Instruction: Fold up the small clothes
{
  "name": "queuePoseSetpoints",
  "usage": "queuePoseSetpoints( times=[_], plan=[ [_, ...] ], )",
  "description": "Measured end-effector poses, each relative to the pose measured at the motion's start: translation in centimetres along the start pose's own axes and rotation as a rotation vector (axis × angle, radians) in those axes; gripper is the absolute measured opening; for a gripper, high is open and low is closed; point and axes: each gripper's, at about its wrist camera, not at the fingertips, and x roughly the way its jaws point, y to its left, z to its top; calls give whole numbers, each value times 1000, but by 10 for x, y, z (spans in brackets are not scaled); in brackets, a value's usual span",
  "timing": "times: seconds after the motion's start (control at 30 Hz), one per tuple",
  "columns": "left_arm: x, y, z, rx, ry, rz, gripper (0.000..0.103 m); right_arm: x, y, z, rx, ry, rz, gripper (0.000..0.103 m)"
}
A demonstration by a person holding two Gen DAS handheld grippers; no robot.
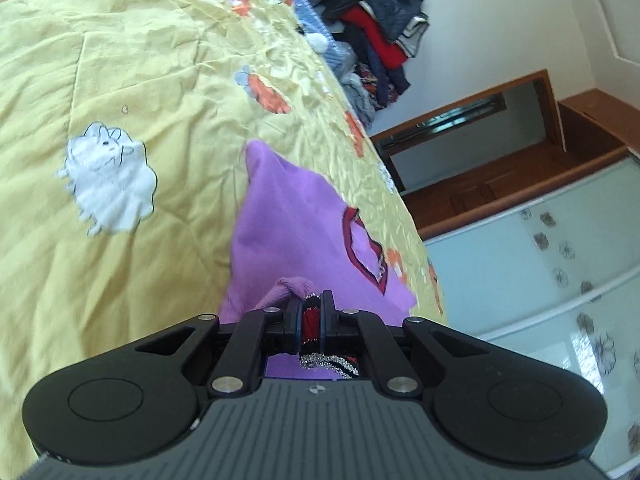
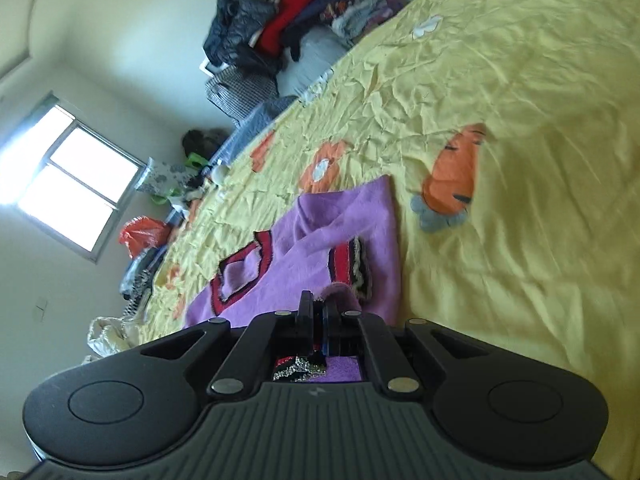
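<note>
Since the purple sweater (image 2: 344, 220) is soft and limp, left gripper (image 1: 311, 304) and right gripper (image 2: 318, 307) each pinch its striped hem above the bed (image 1: 120, 60).

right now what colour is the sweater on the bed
Purple sweater with red and black trim, clearest in the right wrist view.
</note>
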Motion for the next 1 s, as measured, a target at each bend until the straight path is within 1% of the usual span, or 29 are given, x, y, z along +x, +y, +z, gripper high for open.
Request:
queuePoseSetpoints(
  times=[0.13, 0.33, 0.37, 0.47, 0.53, 0.63, 0.67, 0.73, 0.77, 0.8, 0.83, 0.87, 0.9, 0.93, 0.97, 1.0],
  plan=[
    [19, 3, 18, -25, 21, 22, 7, 26, -5, 19, 38, 35, -16, 4],
    [45, 8, 45, -62, 52, 43, 7, 56, -4, 40, 41, 72, -54, 4],
    [50, 10, 48, -70, 58, 51, 7, 62, -5, 42, 52, 92, -44, 5],
    [63, 14, 58, -84, 63, 61, 7, 71, -6, 50, 77, 99, -51, 6],
    [73, 16, 64, -110, 67, 52, 7, 80, -8, 57, 111, 129, -32, 7],
    [87, 16, 71, -135, 73, 49, 7, 91, -5, 64, 87, 145, -35, 8],
    [89, 16, 73, -141, 63, 52, 7, 95, -6, 65, 107, 152, -27, 8],
    [93, 20, 77, -182, 44, 55, 8, 99, -10, 68, 134, 135, -10, 8],
    [96, 25, 80, -217, 44, 46, 9, 100, -13, 70, 153, 126, -17, 8],
    [98, 30, 83, -260, 38, 38, 10, 100, -15, 71, 157, 121, -17, 8],
    [97, 34, 85, -280, 21, 26, 10, 100, -15, 71, 146, 112, -13, 8],
    [96, 34, 87, -273, 14, 22, 10, 99, -16, 72, 144, 103, -16, 8],
    [95, 34, 88, -265, 15, 24, 15, 98, -16, 73, 148, 101, -11, 8],
    [94, 35, 90, -274, 22, 19, 21, 96, -18, 74, 166, 99, -6, 18],
    [92, 37, 91, -298, 24, 7, 41, 91, -20, 74, 180, 91, 0, 47],
    [86, 39, 91, -312, -3, -11, 53, 85, -18, 75, 161, 71, 28, 62]
  ],
)
